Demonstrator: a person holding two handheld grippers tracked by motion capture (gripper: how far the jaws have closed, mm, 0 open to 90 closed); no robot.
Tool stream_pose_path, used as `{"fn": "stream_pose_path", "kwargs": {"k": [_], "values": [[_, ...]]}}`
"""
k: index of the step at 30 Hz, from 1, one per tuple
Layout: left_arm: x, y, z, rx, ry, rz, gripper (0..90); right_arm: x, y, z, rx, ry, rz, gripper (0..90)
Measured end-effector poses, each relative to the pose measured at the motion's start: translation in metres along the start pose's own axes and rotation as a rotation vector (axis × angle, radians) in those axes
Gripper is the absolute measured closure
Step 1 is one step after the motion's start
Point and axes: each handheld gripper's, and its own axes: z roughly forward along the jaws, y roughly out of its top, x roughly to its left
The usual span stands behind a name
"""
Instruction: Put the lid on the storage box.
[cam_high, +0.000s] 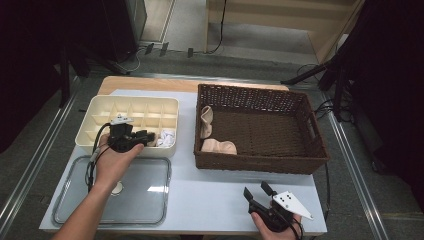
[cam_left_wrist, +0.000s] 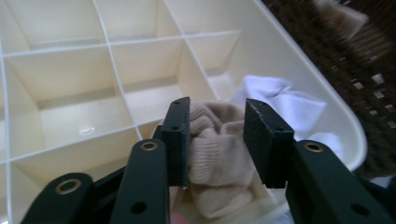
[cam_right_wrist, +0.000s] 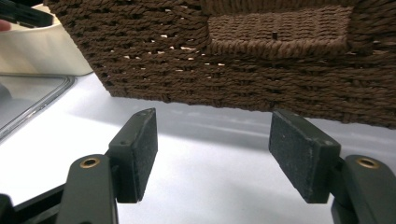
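the left gripper (cam_left_wrist: 217, 140) sits over the near right corner of the cream plastic divided organiser tray (cam_high: 100, 107), its jaws partly parted with a beige ribbed knit sock (cam_left_wrist: 219, 154) bunched between them; the left pad touches the fabric, a narrow gap shows at the right pad, and whether it truly pinches the sock i cannot tell. the sock lies in a compartment at the tray's near edge, just beside a white folded sock (cam_left_wrist: 285, 105) in the corner compartment next to it. in the high view the same left gripper (cam_high: 145, 136) is held by the person's left hand (cam_high: 114, 160), which reaches in above a clear flat plastic lid (cam_high: 150, 200) lying on the white tabletop (cam_high: 210, 195). right of the tray stands a dark brown woven wicker basket (cam_high: 310, 150) holding two pale beige socks (cam_high: 218, 146) against its left wall. the right gripper (cam_high: 260, 192) rests low near the table's near edge in front of the basket, its jaws spread wide and grasping nothing, with bare tabletop between its pads (cam_right_wrist: 140, 149) and the basket's wall ahead.
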Motion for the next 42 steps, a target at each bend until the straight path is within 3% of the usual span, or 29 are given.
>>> {"fn": "stream_pose_path", "kwargs": {"k": [4, 7, 10, 13, 15, 21, 32, 37, 42], "values": [[-0.002, -0.001, -0.012, -0.093, -0.041, 0.005, 51.6, 0.000, 0.001, -0.001, -0.010, -0.005, 0.000, 33.7], [-0.004, -0.006, -0.019, -0.159, -0.047, 0.006, 39.4, 0.000, 0.002, -0.002, -0.021, -0.004, -0.009, 33.6], [-0.005, -0.011, -0.024, -0.175, -0.049, 0.004, 21.6, 0.001, 0.003, -0.003, -0.021, -0.009, -0.007, 33.4], [-0.007, -0.017, -0.030, -0.193, -0.045, 0.005, 9.8, 0.001, 0.004, -0.004, -0.025, -0.010, -0.006, 33.2], [-0.008, -0.021, -0.036, -0.194, -0.067, 0.020, 0.9, 0.001, 0.005, -0.005, -0.031, -0.010, -0.010, 33.1], [-0.013, -0.037, -0.054, -0.263, -0.106, 0.036, 0.0, 0.003, 0.008, -0.007, -0.034, -0.008, -0.008, 32.4], [-0.018, -0.071, -0.075, -0.349, -0.079, 0.097, 0.0, 0.004, 0.010, -0.011, -0.043, -0.007, -0.015, 31.8], [-0.016, -0.089, -0.081, -0.357, -0.079, 0.090, 0.0, 0.004, 0.015, -0.012, -0.045, -0.010, -0.016, 32.5], [-0.016, -0.103, -0.082, -0.352, -0.057, 0.113, 0.0, 0.008, 0.022, -0.013, -0.044, 0.001, -0.022, 33.1]]}}
